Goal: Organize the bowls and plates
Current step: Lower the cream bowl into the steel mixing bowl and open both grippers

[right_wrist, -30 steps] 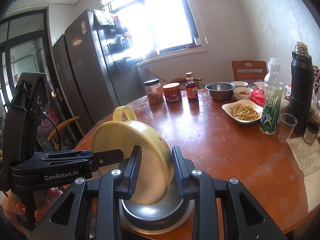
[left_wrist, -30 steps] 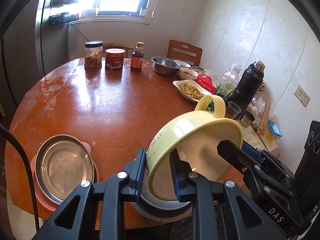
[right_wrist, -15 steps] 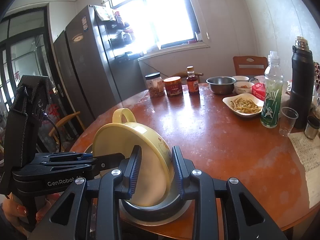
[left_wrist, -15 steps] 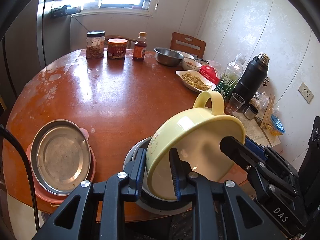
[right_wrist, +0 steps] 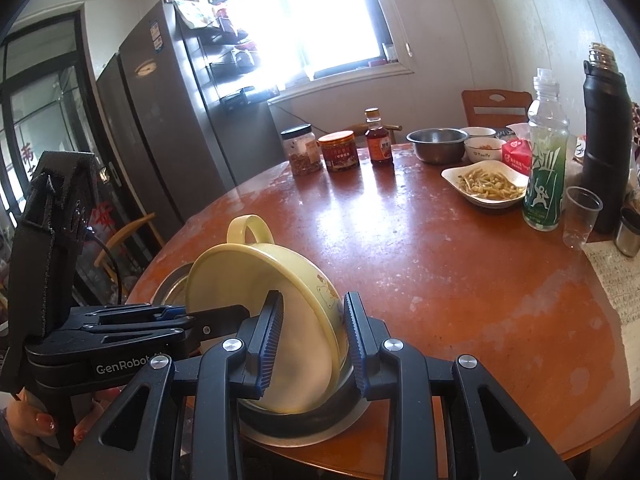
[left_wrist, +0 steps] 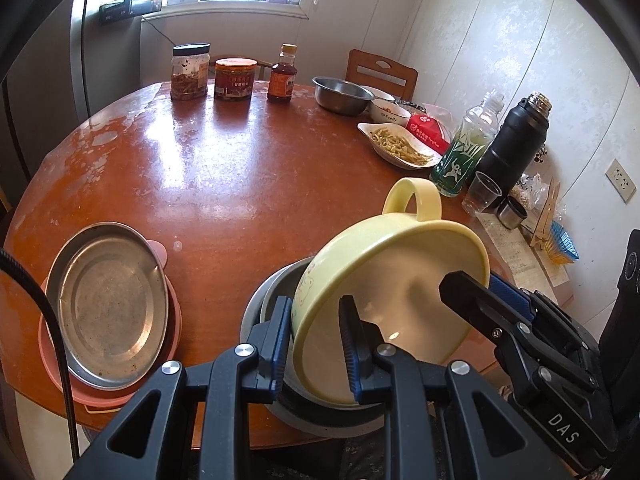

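I've lowered the pale yellow handled plastic bowl [left_wrist: 384, 280] into the grey steel bowl [left_wrist: 272, 300] at six o'clock.
Left tongs [left_wrist: 314, 344] and right tongs [right_wrist: 314, 344] both pinch its rim, hiding the steel bowl's inside.

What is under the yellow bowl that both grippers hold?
Under the tilted yellow bowl sits a steel bowl on the table's near edge; the yellow bowl's lower rim dips inside it. The steel bowl's inside is mostly covered, so any contents cannot be seen.
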